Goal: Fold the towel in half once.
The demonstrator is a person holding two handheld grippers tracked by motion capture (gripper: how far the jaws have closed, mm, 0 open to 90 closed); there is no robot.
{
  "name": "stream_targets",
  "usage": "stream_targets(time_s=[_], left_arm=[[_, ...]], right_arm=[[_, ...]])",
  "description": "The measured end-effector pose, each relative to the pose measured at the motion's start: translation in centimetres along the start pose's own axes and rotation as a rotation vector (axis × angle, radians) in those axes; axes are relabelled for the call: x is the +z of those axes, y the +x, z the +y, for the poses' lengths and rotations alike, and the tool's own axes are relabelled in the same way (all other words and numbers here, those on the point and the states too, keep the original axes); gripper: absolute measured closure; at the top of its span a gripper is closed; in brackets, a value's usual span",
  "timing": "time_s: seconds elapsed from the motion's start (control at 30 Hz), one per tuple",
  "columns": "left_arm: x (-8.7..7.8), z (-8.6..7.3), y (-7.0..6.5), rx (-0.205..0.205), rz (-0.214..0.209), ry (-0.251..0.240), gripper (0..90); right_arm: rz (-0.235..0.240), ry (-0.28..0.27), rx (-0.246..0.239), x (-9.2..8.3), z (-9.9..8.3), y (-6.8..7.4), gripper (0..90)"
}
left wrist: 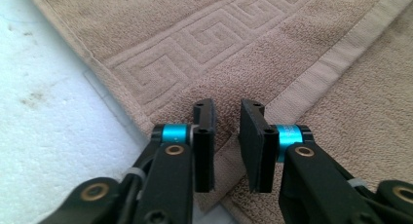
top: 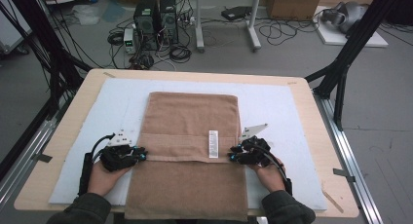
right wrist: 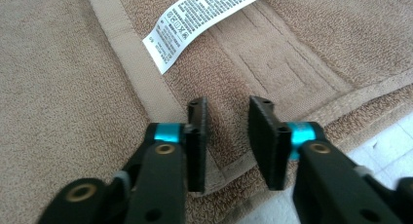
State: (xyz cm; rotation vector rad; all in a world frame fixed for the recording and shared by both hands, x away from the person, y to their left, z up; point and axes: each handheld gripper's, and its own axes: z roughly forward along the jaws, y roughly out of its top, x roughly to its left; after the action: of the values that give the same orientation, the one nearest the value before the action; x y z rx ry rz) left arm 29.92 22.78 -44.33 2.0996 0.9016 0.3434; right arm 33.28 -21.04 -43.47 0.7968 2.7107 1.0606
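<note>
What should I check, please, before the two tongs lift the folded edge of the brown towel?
1. Left tongs at the corner of the folded edge: ok, jaws straddle the corner.
2. Right tongs at the opposite corner: ok, jaws straddle the hem there.
3. Pads pressing the towel: not ok, a gap shows between each pair of jaws; cloth is not pinched.
4. Both tongs level with each other on the fold line: ok, in the high view they sit at matching height.
5. Care label free of the jaws: ok, it lies apart from them.
6. Towel flat on the white mat: ok.
</note>
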Motion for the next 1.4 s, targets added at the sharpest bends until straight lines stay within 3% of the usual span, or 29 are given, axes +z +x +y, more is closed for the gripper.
stream_targets(time_s=[0.07,0.2,0.43,0.63,0.67,0.77,0.83,0.87,0.93,1.0,1.2,1.3,1.4], left_arm=[[0.1,0.1,-0.1,0.007,0.004,0.002,83.8],[0.0,0.2,0.0,0.002,-0.002,0.004,86.1],[-0.6,0.3,0.3,-0.015,-0.011,-0.019,88.2],[-1.2,0.4,0.1,0.004,-0.025,-0.04,88.0],[-1.1,0.3,0.1,0.004,-0.031,-0.04,86.1],[-0.7,0.3,0.0,-0.004,-0.044,-0.018,58.9],[-0.4,0.3,0.2,-0.023,-0.066,-0.001,49.3],[-0.2,0.3,0.2,-0.025,-0.052,0.004,46.9],[0.1,0.3,0.2,-0.014,-0.038,0.02,50.0],[0.2,0.4,0.0,0.012,-0.003,0.021,60.1],[0.4,0.6,0.3,-0.011,-0.004,0.024,76.3],[0.4,0.8,0.0,0.015,0.004,0.028,84.2],[0.1,0.8,0.2,-0.006,-0.007,0.018,85.4]], right_arm=[[-0.001,0.003,-0.006,0.0,0.1,-0.1,78.4],[0.017,0.0,-0.001,-0.1,0.1,-0.4,84.3],[0.018,-0.002,-0.005,-0.9,0.8,-0.5,85.3],[0.021,-0.015,-0.01,-1.7,1.0,-0.6,85.3],[0.016,-0.009,-0.008,-1.7,1.0,-0.6,85.3],[0.028,0.005,-0.003,-1.3,0.8,-0.7,82.9],[0.056,0.009,0.01,-0.9,0.6,-0.8,71.7],[0.076,0.009,0.019,-0.7,0.6,-0.8,69.4],[0.073,0.022,0.009,-0.3,0.6,-0.6,66.4],[0.064,0.029,0.001,0.1,0.6,-0.4,67.1],[0.068,0.03,0.016,0.2,0.6,-0.8,82.8],[0.08,0.033,0.019,0.2,0.7,-1.1,85.7],[0.076,0.039,0.007,0.0,1.0,-1.1,86.3]])
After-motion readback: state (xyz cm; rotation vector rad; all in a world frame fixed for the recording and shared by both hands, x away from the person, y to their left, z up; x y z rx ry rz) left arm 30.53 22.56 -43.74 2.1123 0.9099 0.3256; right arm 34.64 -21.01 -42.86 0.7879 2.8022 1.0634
